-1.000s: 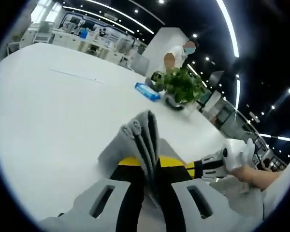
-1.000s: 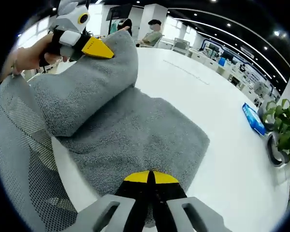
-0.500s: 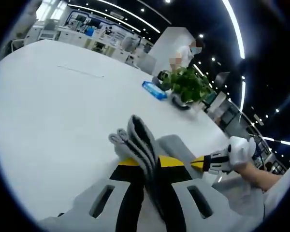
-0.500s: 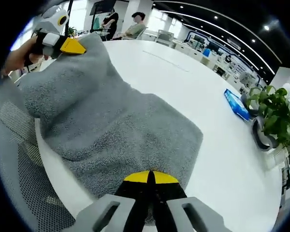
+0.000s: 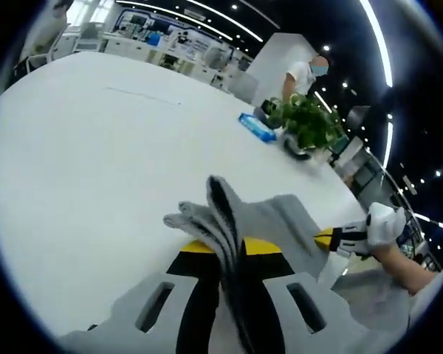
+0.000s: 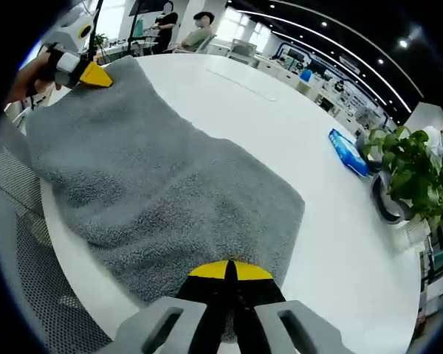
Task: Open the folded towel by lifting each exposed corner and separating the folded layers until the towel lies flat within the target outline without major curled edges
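Note:
A grey towel (image 6: 162, 192) lies stretched over the near edge of the white table (image 6: 295, 140). My right gripper (image 6: 230, 274) is shut on the towel's near corner. At the far corner my left gripper (image 6: 96, 74) holds the towel, in a hand. In the left gripper view, the towel (image 5: 280, 221) bunches in folds between the jaws of my left gripper (image 5: 231, 249), which is shut on it. My right gripper (image 5: 328, 237) shows at the right, in a white-gloved hand, pinching the other corner.
A potted plant (image 6: 410, 166) and a blue packet (image 6: 349, 153) stand further along the table. A mesh chair (image 6: 22, 243) sits under the table's edge. People sit at the back (image 6: 199, 29). A person (image 5: 299, 74) stands behind the plant.
The raised fold has come down and the towel now lies spread out flatter between the two grippers. My left gripper has moved away, lower toward the table.

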Motion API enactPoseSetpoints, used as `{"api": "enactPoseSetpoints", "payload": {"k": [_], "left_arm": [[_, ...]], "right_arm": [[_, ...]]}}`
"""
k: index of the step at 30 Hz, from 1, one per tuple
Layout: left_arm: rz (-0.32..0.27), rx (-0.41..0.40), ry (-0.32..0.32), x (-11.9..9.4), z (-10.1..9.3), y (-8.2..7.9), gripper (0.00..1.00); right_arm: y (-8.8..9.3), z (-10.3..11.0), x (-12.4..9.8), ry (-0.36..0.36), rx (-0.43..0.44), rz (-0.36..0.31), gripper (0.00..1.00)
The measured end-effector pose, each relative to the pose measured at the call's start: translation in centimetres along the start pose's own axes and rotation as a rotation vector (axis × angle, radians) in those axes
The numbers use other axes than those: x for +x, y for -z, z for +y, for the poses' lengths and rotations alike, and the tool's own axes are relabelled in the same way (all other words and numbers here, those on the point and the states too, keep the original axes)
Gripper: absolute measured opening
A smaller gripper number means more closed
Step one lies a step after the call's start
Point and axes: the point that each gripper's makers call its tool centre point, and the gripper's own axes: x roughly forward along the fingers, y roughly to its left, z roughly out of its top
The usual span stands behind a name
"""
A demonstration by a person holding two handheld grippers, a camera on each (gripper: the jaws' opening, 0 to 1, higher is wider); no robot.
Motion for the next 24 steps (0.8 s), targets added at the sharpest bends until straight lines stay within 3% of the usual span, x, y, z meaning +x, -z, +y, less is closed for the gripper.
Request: {"api": "enactPoseSetpoints", "payload": {"k": [6, 13, 18, 21, 24], "left_arm": [[0.088, -0.004, -0.084, 0.2, 2.0, 2.0, 0.1], [0.132, 0.055, -0.134, 0.3, 3.0, 2.9, 0.12], [0.195, 0.177, -0.194, 0.2, 4.0, 4.0, 0.18], [0.184, 0.215, -0.207, 0.2, 4.1, 3.7, 0.21], [0.183, 0.237, -0.208, 0.2, 4.1, 3.5, 0.22]], "right_arm": [[0.0, 0.0, 0.0, 0.004, -0.012, 0.003, 0.0], [0.0, 0.1, 0.0, 0.006, -0.013, 0.005, 0.0], [-0.1, 0.0, 0.0, 0.01, 0.017, 0.003, 0.0], [-1.1, -0.7, -0.5, 0.032, 0.086, -0.043, 0.02], [-3.6, -1.1, -1.2, 0.06, 0.043, -0.137, 0.05]]}}
